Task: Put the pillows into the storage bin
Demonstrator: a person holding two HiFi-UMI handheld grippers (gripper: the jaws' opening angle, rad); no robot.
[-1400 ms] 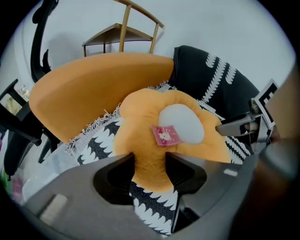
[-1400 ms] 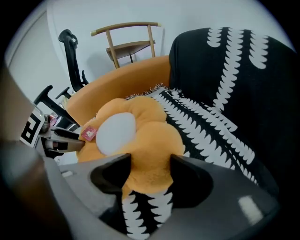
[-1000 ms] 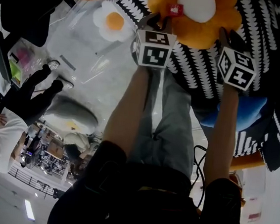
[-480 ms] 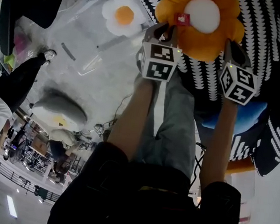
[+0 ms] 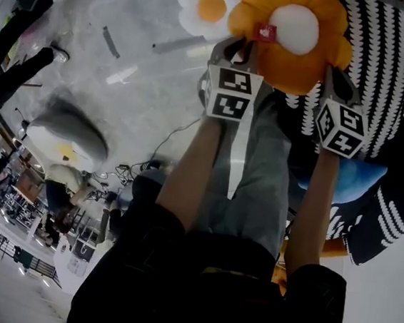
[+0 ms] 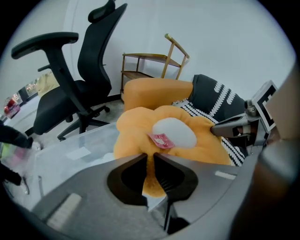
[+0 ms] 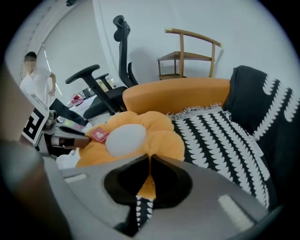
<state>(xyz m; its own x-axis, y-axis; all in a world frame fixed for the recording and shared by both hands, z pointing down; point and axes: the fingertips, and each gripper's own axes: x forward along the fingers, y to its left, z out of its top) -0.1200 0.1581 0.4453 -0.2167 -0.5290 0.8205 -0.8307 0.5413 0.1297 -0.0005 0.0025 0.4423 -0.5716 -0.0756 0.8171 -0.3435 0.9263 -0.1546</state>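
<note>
Together left claw (image 5: 234,49), right claw (image 5: 333,74) pinch flower pillow (image 5: 298,63) — egg pillow (image 5: 208,4) beside.

At the top centre of the head view, the flower pillow (image 5: 294,38) hung between the left gripper (image 5: 232,49), clamped on its left edge, and the right gripper (image 5: 334,74), clamped on its right edge. The egg pillow (image 5: 208,4) lay just left of it, touching it, in the storage bin (image 5: 125,77) that filled the upper left. The patterned cushion (image 5: 394,77) spread across the upper right, behind the flower pillow. In the left gripper view an office chair (image 6: 70,89) stood at the upper left, beyond the bin.
</note>
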